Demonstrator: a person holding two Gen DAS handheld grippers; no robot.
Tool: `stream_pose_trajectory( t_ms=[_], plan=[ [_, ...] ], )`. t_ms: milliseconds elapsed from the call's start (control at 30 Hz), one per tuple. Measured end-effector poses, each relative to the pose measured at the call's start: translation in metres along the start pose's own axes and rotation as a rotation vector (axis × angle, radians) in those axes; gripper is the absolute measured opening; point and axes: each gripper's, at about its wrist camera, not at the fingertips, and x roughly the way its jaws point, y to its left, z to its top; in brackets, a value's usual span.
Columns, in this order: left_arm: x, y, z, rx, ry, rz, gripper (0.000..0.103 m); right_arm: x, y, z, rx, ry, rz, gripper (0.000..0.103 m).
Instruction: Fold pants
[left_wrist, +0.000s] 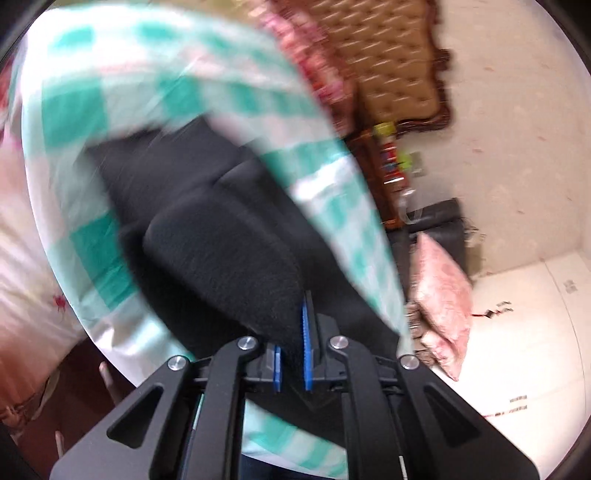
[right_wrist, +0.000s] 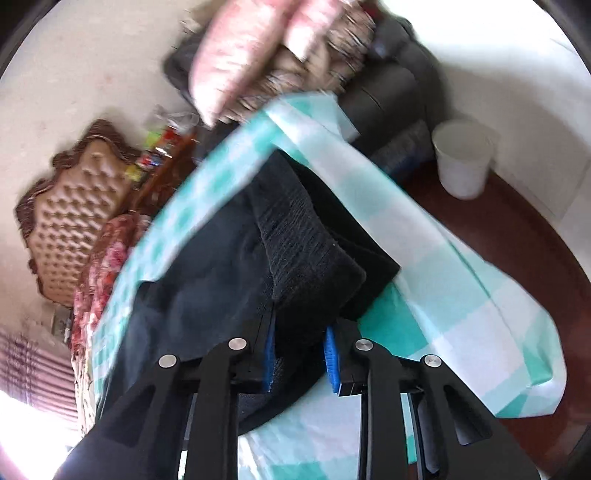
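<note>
The black pants (left_wrist: 207, 206) lie on a green-and-white checked sheet (left_wrist: 88, 122) on the bed. My left gripper (left_wrist: 291, 347) is shut on a thick fold of the black fabric, which bulges over its blue pads. In the right wrist view the pants (right_wrist: 207, 280) spread left and up, with a ribbed black part (right_wrist: 306, 243) in the middle. My right gripper (right_wrist: 299, 354) is shut on that ribbed black fabric, which fills the gap between its blue pads. Both views are blurred by motion.
A tufted brown headboard (left_wrist: 388, 55) and a floral pillow (right_wrist: 96, 280) stand by the bed. Pink cushions (left_wrist: 443, 302) lean on a dark sofa (right_wrist: 399, 85). A white bin (right_wrist: 461, 158) stands on the dark floor. A cluttered side table (left_wrist: 391, 162) sits by the headboard.
</note>
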Motion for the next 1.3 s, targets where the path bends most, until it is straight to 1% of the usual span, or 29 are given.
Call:
stream_pose_trajectory(
  t_ms=[67,100,133,167,200,233,267,333,367,400,433,467,533,600,633,667,733,767,800,833,867,933,967,1067,1100,1167,1200,1267,1300],
  plan=[
    [-0.014,-0.017,-0.001,0.037,-0.03,-0.011,0.008,-0.01,0.008,0.001,-0.011,-0.017,0.03,0.025],
    [-0.017,-0.021,-0.002,0.051,-0.037,-0.007,0.008,-0.013,0.012,0.0,-0.028,-0.03,0.037,0.025],
    [-0.013,-0.019,-0.002,0.066,-0.029,0.016,0.008,-0.01,0.011,0.0,-0.033,-0.031,0.025,0.025],
    [-0.007,-0.011,0.0,0.058,-0.011,0.038,0.008,0.0,0.005,0.001,-0.026,-0.016,0.001,0.025],
    [0.004,0.007,0.004,-0.002,0.034,0.073,0.007,0.011,0.0,0.003,-0.01,0.008,-0.013,0.025],
    [0.005,0.011,0.005,-0.024,0.052,0.071,0.007,0.023,-0.009,0.004,0.028,0.046,-0.026,0.025],
    [0.001,0.008,0.005,-0.006,0.047,0.066,0.007,0.025,-0.015,0.004,0.065,0.067,-0.018,0.025],
    [-0.016,-0.01,0.002,0.042,0.007,0.023,0.007,0.006,-0.007,0.006,0.051,0.036,0.045,0.025],
    [-0.02,-0.018,0.001,0.049,-0.006,0.01,0.007,-0.009,-0.001,0.008,0.057,0.018,0.105,0.025],
    [-0.027,-0.022,0.001,0.063,-0.02,0.008,0.007,-0.018,0.004,0.01,0.058,0.008,0.143,0.024],
    [-0.027,-0.022,0.0,0.067,-0.026,0.024,0.007,-0.026,0.007,0.011,0.056,-0.005,0.165,0.024],
    [-0.025,-0.015,-0.001,0.052,-0.023,0.049,0.007,-0.029,0.008,0.012,0.055,-0.011,0.161,0.024],
    [-0.005,0.022,-0.004,-0.036,0.053,0.096,0.007,-0.021,-0.007,0.012,0.081,0.0,0.13,0.024],
    [0.01,0.048,-0.011,-0.086,0.096,0.13,0.007,0.001,-0.029,0.007,0.115,0.056,0.075,0.024],
    [0.014,0.056,-0.014,-0.079,0.101,0.132,0.008,0.011,-0.034,0.005,0.119,0.083,0.052,0.024],
    [0.019,0.058,-0.015,-0.056,0.105,0.116,0.008,0.02,-0.038,0.002,0.101,0.099,0.02,0.025],
    [0.023,0.057,-0.015,-0.007,0.109,0.105,0.011,0.024,-0.037,0.0,0.044,0.075,0.012,0.025],
    [0.023,0.057,-0.015,0.011,0.11,0.106,0.013,0.023,-0.029,0.0,-0.007,0.061,-0.017,0.025],
    [0.021,0.06,-0.014,0.01,0.112,0.097,0.019,0.022,-0.022,-0.003,-0.047,0.05,-0.052,0.025],
    [0.019,0.061,-0.012,0.003,0.106,0.091,0.031,0.022,-0.017,-0.004,-0.088,0.038,-0.095,0.026],
    [0.015,0.064,-0.01,-0.006,0.096,0.076,0.032,0.021,-0.01,-0.007,-0.135,0.021,-0.155,0.027],
    [0.008,0.068,-0.006,-0.017,0.085,0.041,0.032,0.02,-0.006,-0.01,-0.171,0.006,-0.209,0.028],
    [0.01,0.068,-0.005,-0.017,0.081,0.036,0.032,0.019,-0.003,-0.011,-0.184,-0.002,-0.221,0.028],
    [0.007,0.073,0.002,-0.044,0.078,0.002,0.03,0.021,-0.008,-0.012,-0.19,-0.007,-0.23,0.029],
    [0.006,0.073,0.005,-0.043,0.073,-0.003,0.027,0.02,-0.012,-0.011,-0.18,-0.006,-0.226,0.029],
    [0.008,0.07,0.007,-0.02,0.08,0.028,0.024,0.02,-0.017,-0.012,-0.163,-0.003,-0.221,0.029],
    [0.01,0.068,0.007,-0.007,0.081,0.046,0.02,0.022,-0.015,-0.011,-0.162,-0.005,-0.224,0.029],
    [0.011,0.058,0.005,0.076,0.088,0.095,0.02,0.023,-0.011,-0.014,-0.168,-0.01,-0.235,0.029],
    [0.011,0.055,0.004,0.1,0.107,0.109,0.021,0.023,-0.01,-0.014,-0.171,-0.012,-0.243,0.029]
  ],
)
